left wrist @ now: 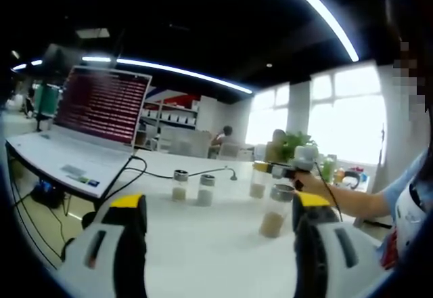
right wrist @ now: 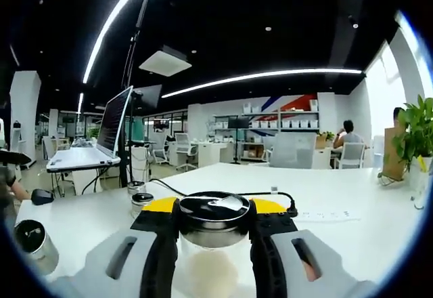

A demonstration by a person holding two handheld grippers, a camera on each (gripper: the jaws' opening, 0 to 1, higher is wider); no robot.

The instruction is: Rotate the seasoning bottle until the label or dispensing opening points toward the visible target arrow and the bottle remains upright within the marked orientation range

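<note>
In the right gripper view the right gripper has its fingers closed around the seasoning bottle, just under its dark cap — the bottle stands upright on the white desk, well in from its edges. The left gripper hovers with fingers wide, holding nothing. No target arrow is visible, so over-rotation is a risk — and a loose grip could let the bottle slip or tilt.

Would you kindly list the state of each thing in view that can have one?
Left tongs: open, holding nothing.
Right tongs: shut on the seasoning bottle, which is upright with its cap on.
Laptop: open, screen lit.
Three other bottles: upright on the table, capped.
</note>
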